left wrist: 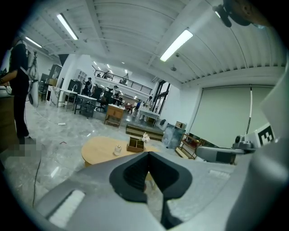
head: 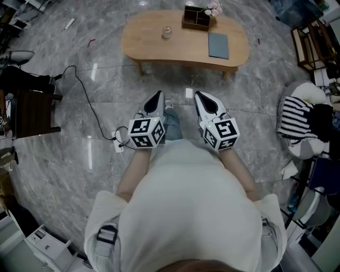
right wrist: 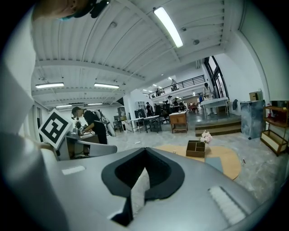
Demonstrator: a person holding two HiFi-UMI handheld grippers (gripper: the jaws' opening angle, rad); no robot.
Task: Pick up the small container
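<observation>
The small container, a clear glass jar [head: 167, 32], stands on a low oval wooden table [head: 149, 48] some way ahead of me. In the left gripper view the jar [left wrist: 118, 149] shows far off, beyond the jaw tips and to their left. My left gripper [head: 158, 96] and right gripper [head: 201, 95] are held side by side in front of the body, over the marble floor, well short of the table. Both point toward the table, jaws together, nothing between them. The closed tips show as left gripper [left wrist: 148, 153] and right gripper [right wrist: 144, 149] in their own views.
A wooden divided box [head: 196, 17] with flowers [head: 213, 8] and a blue-grey notebook [head: 218, 45] share the table. A black cable and power strip [head: 119, 144] lie on the floor at left, near a dark chair [head: 32, 111]. A striped cloth [head: 297, 119] sits at right.
</observation>
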